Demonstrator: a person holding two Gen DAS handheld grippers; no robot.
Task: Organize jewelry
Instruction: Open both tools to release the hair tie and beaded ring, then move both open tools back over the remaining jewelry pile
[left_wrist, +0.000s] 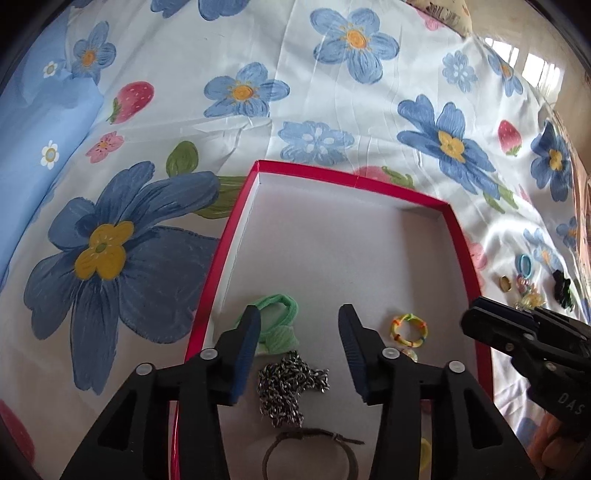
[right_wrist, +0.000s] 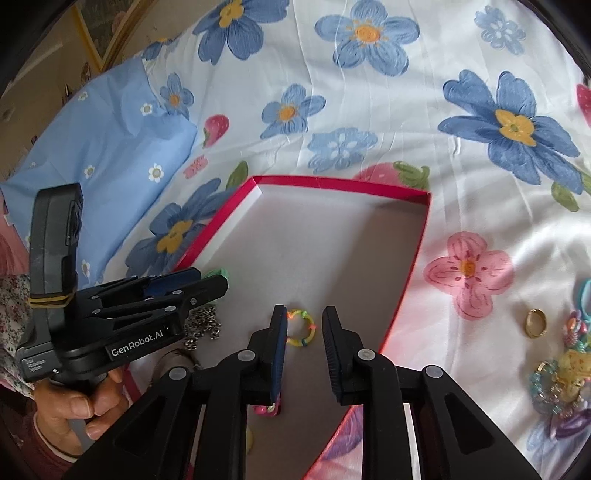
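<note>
- Left gripper (left_wrist: 297, 350): my jaws stand apart with nothing between the pads. Directly below them a heap of silver metal chain (left_wrist: 290, 386) lies loose on the floor of the shallow red-rimmed cardboard box (left_wrist: 354, 176).
- Left of the chain, a pale green fabric hair tie (left_wrist: 275, 325) lies partly behind my left finger; nearer the camera sits a thin brown cord bracelet (left_wrist: 310, 456).
- Right gripper (right_wrist: 304, 345): jaws slightly parted, empty, over the box. A yellow multicoloured bead ring (right_wrist: 301, 328) lies just beyond them.
- Outside the box, on the flowered bedsheet (right_wrist: 406, 110) to the right: one gold band ring (right_wrist: 535, 322) and a tangled cluster of coloured trinkets (right_wrist: 565, 380).
- Count inside: one chain, one hair tie, one bracelet, one bead ring; small items near the lower edge are unclear.
- Risk: the chain could snag a pad; the cluster may lift in a clump; my two grippers sit close and could collide.
</note>
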